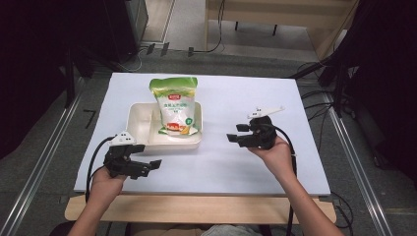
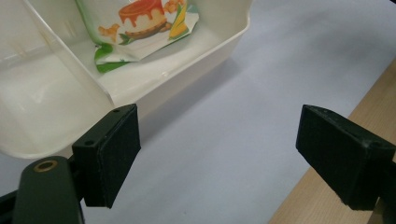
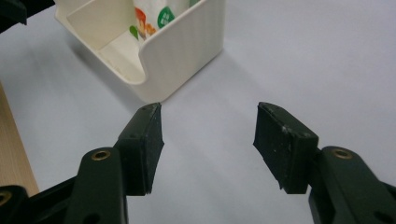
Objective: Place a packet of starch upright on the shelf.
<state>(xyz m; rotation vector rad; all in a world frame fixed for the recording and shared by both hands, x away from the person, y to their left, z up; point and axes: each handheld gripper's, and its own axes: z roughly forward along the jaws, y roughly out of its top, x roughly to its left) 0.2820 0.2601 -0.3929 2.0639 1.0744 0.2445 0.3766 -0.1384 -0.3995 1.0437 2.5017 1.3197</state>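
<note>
while standing in tray, pouch looking light, soft, slippery; suiting a pinch at crimped top. left gripper, right gripper both gaping, holding nothing.

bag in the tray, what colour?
Green and white bag, with a caramel dessert picture low on its front; clearest in the high view.

On the bench: tray left of centre, pouch standing in its right compartment. Left claw just before the tray's near-left corner; right claw right of the tray, apart.
</note>
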